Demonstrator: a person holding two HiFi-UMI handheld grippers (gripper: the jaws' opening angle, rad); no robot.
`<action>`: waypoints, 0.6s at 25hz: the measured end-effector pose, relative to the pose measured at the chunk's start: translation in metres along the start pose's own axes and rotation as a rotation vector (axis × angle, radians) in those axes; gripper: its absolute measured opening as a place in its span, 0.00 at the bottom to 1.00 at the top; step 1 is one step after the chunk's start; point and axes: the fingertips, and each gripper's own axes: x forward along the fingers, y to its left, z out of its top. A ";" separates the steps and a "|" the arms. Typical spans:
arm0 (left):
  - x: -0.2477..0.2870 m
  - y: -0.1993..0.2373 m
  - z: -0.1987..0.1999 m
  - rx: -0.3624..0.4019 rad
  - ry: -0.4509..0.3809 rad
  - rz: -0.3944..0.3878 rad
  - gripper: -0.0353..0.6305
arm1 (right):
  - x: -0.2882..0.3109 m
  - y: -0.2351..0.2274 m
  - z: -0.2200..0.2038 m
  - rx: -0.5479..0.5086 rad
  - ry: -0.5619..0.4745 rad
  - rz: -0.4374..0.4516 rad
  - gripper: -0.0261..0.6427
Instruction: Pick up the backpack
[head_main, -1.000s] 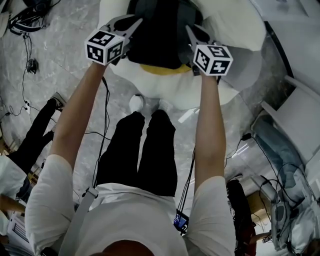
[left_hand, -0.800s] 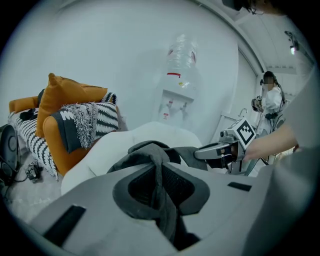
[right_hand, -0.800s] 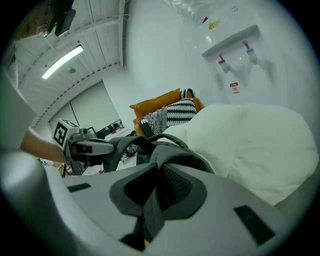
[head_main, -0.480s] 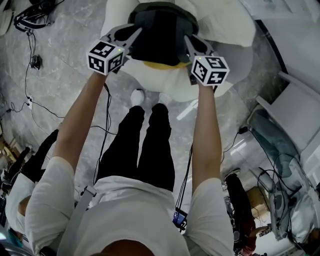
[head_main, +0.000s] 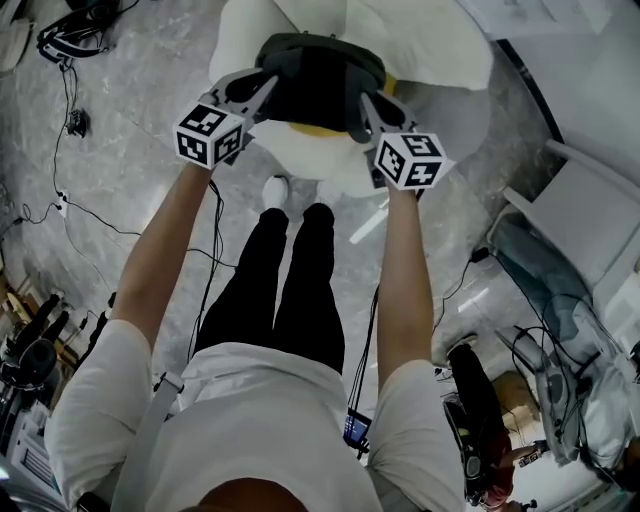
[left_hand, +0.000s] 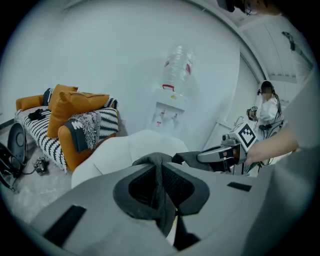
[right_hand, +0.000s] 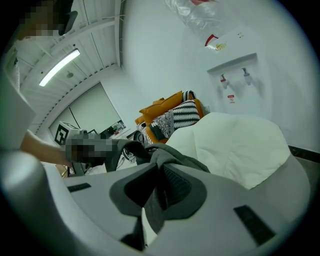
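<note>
Over a marble floor (head_main: 130, 150) and one white seat (head_main: 440, 60), one dark backpack (head_main: 320, 85) is clenched by two grippers: left gripper (head_main: 266, 86), right gripper (head_main: 366, 102).

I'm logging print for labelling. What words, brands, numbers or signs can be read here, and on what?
No text reads clearly.
Left gripper and right gripper cubes: black-and-white square markers, no letters.
Water dispenser: red stickers, too small to read.
Water bottle: red label, blurred.
Backpack: no print visible.
</note>
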 end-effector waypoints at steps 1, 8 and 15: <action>-0.004 -0.001 0.000 -0.003 0.003 0.001 0.10 | -0.002 0.003 0.000 0.001 0.001 -0.001 0.10; -0.032 -0.015 -0.004 -0.029 0.017 0.015 0.10 | -0.019 0.021 -0.001 0.004 0.021 -0.005 0.10; -0.053 -0.019 -0.001 -0.032 0.026 0.033 0.10 | -0.033 0.040 0.001 -0.004 0.039 -0.002 0.10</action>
